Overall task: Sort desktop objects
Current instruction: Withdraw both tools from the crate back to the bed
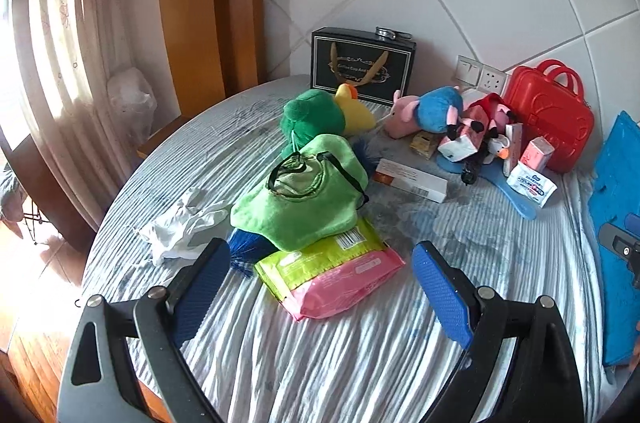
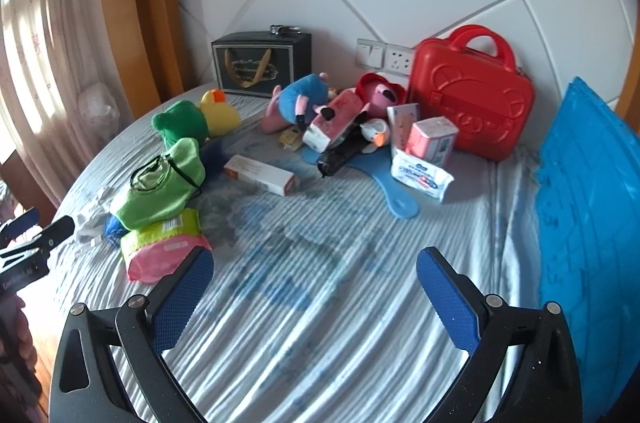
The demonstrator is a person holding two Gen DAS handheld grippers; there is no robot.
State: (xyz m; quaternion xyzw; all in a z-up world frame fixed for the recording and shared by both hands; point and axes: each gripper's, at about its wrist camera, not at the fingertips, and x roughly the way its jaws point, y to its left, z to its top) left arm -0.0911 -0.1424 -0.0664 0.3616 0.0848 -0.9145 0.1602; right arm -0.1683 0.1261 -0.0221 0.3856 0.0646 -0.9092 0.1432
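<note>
Pink-and-green wipes pack (image 1: 330, 273) lies on the striped cloth (image 1: 360, 343), partly under a green plush (image 1: 300, 199). Left gripper (image 1: 320, 287) and right gripper (image 2: 314, 287): jaws apart, empty. Red case (image 2: 466, 95) closed, contents hidden.

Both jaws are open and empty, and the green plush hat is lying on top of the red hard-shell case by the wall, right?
Not quite. The green plush hat lies on the green-and-pink wipes packet, far from the red hard-shell case, as both wrist views show. Left gripper and right gripper: jaws open and empty.
</note>
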